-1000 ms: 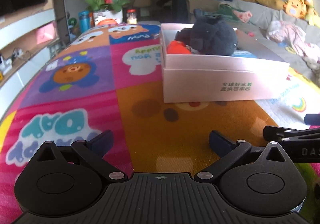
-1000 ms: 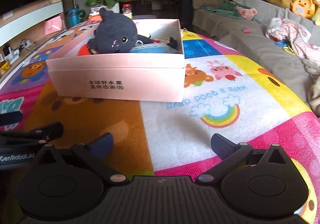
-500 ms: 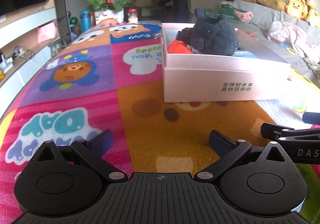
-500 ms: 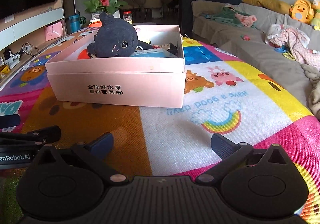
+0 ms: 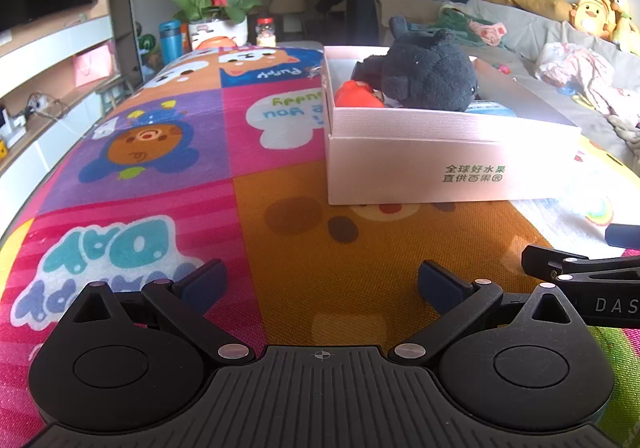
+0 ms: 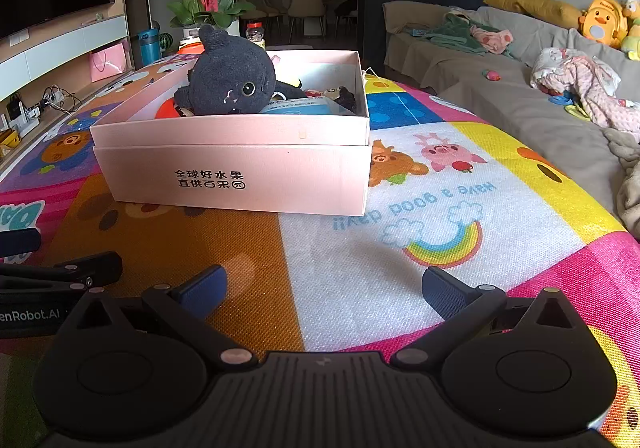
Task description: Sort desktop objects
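Observation:
A pink cardboard box [image 5: 420, 163] [image 6: 240, 171] stands on the colourful play mat. In it lie a dark plush toy [image 5: 428, 75] [image 6: 232, 77], a red-orange object [image 5: 356, 95], a blue packet [image 6: 300, 105] and small items. My left gripper [image 5: 320, 284] is open and empty, low over the mat in front of the box's left corner. My right gripper [image 6: 322, 288] is open and empty, in front of the box's right corner. Each gripper shows at the edge of the other's view.
The play mat [image 5: 168, 151] covers the table. A potted orchid [image 5: 212, 3], a blue bottle [image 5: 170, 39] and a jar [image 5: 266, 32] stand beyond its far end. A sofa with clothes and plush toys [image 6: 560, 79] runs along the right. A TV cabinet [image 5: 44, 87] is at the left.
Both grippers have pulled back and risen slightly from the box; they stay open and empty. Nothing in the box has moved.

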Demonstrator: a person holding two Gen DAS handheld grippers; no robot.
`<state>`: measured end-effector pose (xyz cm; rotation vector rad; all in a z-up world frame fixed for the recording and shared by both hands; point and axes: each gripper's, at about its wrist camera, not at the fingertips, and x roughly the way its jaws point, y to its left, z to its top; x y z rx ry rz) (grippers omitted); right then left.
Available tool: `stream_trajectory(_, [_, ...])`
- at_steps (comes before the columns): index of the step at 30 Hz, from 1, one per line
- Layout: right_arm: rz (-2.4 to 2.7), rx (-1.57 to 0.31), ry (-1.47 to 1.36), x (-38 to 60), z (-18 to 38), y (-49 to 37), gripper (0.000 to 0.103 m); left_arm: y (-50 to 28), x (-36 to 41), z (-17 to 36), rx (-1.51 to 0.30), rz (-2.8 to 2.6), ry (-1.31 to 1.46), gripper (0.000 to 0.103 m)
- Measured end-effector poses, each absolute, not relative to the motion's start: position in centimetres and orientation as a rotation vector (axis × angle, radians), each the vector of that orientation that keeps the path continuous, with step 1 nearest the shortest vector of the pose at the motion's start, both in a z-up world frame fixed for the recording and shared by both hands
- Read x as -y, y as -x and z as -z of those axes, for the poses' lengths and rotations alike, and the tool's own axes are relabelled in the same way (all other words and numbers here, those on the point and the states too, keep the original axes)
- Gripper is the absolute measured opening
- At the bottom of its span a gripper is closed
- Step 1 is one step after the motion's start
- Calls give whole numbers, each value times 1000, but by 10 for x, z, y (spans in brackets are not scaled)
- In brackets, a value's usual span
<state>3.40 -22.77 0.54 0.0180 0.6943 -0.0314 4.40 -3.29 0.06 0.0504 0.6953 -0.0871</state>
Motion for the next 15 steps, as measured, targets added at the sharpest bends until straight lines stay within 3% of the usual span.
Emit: stream_trajectory(15, [31,-694,-18,228,-6,-34,103,-44,33,-1,-695,87,-50,103])
